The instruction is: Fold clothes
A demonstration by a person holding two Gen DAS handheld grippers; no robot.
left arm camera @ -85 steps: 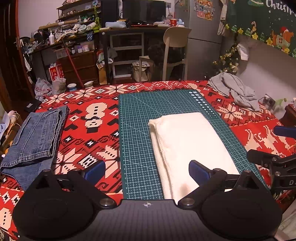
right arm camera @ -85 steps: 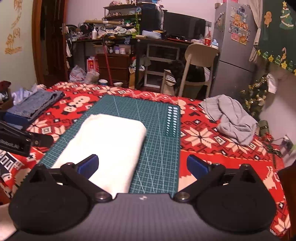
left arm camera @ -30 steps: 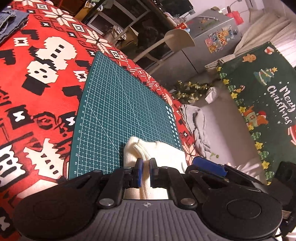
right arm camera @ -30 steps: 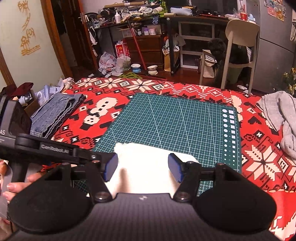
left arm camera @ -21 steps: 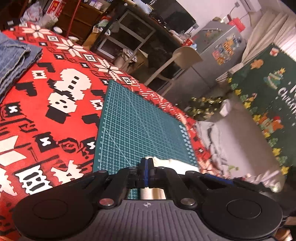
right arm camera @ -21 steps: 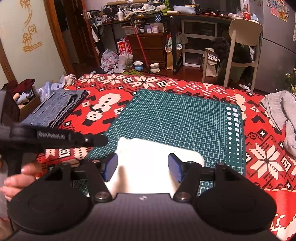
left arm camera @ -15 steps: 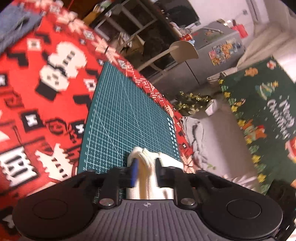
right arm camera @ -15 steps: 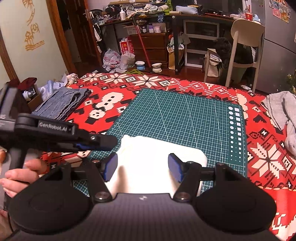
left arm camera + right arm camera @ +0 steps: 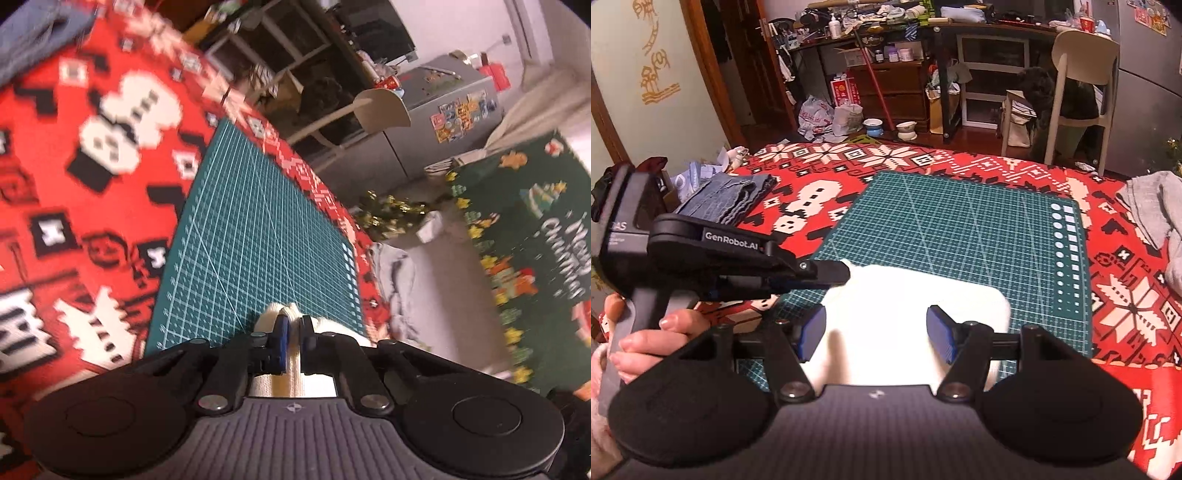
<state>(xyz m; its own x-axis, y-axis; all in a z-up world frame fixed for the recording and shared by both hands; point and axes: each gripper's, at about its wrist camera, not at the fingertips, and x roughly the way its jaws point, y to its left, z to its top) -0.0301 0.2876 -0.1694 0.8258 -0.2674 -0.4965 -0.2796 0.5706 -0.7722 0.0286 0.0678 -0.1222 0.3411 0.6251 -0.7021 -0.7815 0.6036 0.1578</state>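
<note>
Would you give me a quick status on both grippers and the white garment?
Left gripper shut on white garment edge. Right gripper closing, pads astride the garment, not pressing. Garment on green mat. Nothing in the way.

The left gripper [image 9: 291, 326] is pinched on the folded edge of the cloth [image 9: 916, 306], jaws nearly together with fabric between them. In the right wrist view it reaches in from the left, level, with a hand [image 9: 646, 339] wrapped around its handle and a pale sleeve at the wrist. The right gripper [image 9: 877, 334] tilts downward above the cloth, its jaws apart and closing, its pads clear of the fabric.
</note>
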